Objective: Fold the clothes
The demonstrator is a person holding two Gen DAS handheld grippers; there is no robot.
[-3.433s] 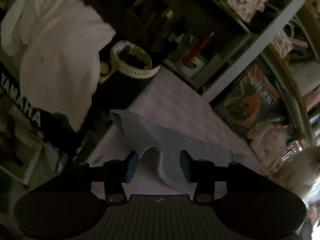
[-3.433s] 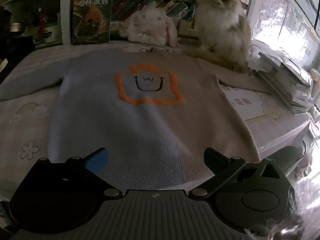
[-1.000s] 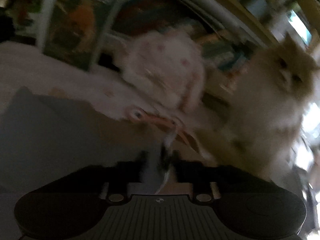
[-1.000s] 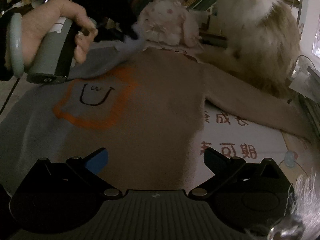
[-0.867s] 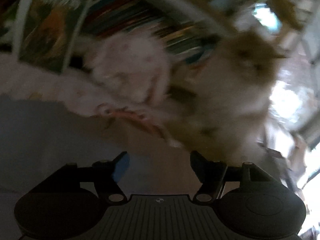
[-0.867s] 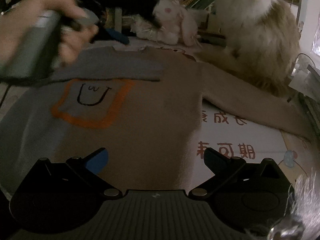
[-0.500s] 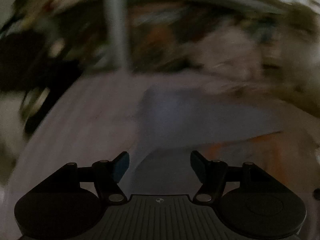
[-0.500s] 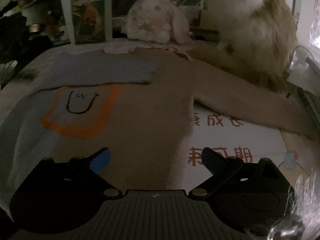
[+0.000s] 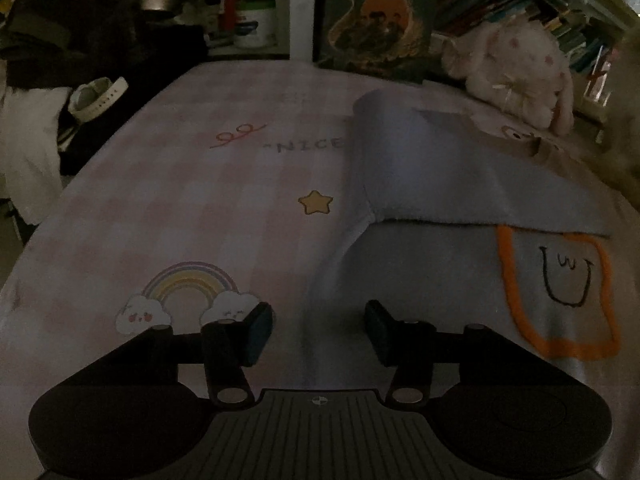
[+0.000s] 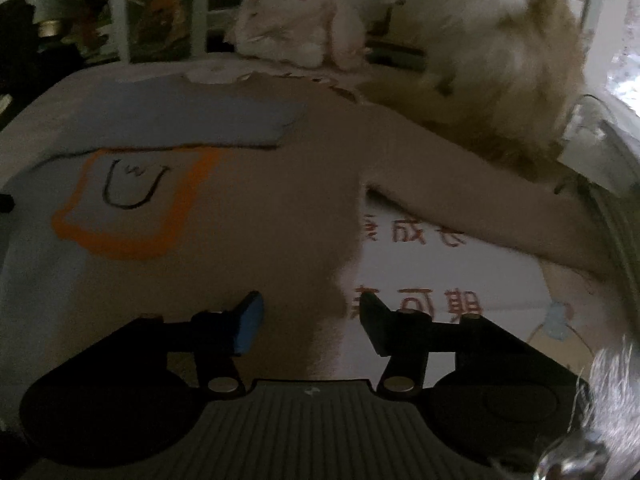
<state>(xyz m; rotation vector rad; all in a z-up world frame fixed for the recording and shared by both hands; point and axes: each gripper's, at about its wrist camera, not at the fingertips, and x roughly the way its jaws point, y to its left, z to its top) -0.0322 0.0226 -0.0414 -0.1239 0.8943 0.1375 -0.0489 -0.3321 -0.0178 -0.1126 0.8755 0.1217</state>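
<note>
A two-tone sweater (image 10: 248, 216), blue on the left and tan on the right, lies flat with an orange-outlined smiley (image 10: 132, 196) on its chest. Its blue left sleeve (image 9: 460, 176) is folded across the upper chest, also seen in the right wrist view (image 10: 172, 120). The tan right sleeve (image 10: 472, 208) lies stretched out to the right. My left gripper (image 9: 318, 328) is open and empty above the sweater's left side edge. My right gripper (image 10: 310, 324) is open and empty over the sweater's right side edge.
The sweater lies on a pink checked cloth (image 9: 200, 208) with rainbow and star prints. A fluffy cat (image 10: 492, 60) sits at the back right by the tan sleeve. A plush rabbit (image 9: 516, 72) and bookshelves stand at the back. The table's left edge drops off near a white garment (image 9: 28, 140).
The left gripper carried the blue sleeve across the chest, let it go, and drew back to the sweater's left edge. The right gripper has narrowed and moved towards the right side edge.
</note>
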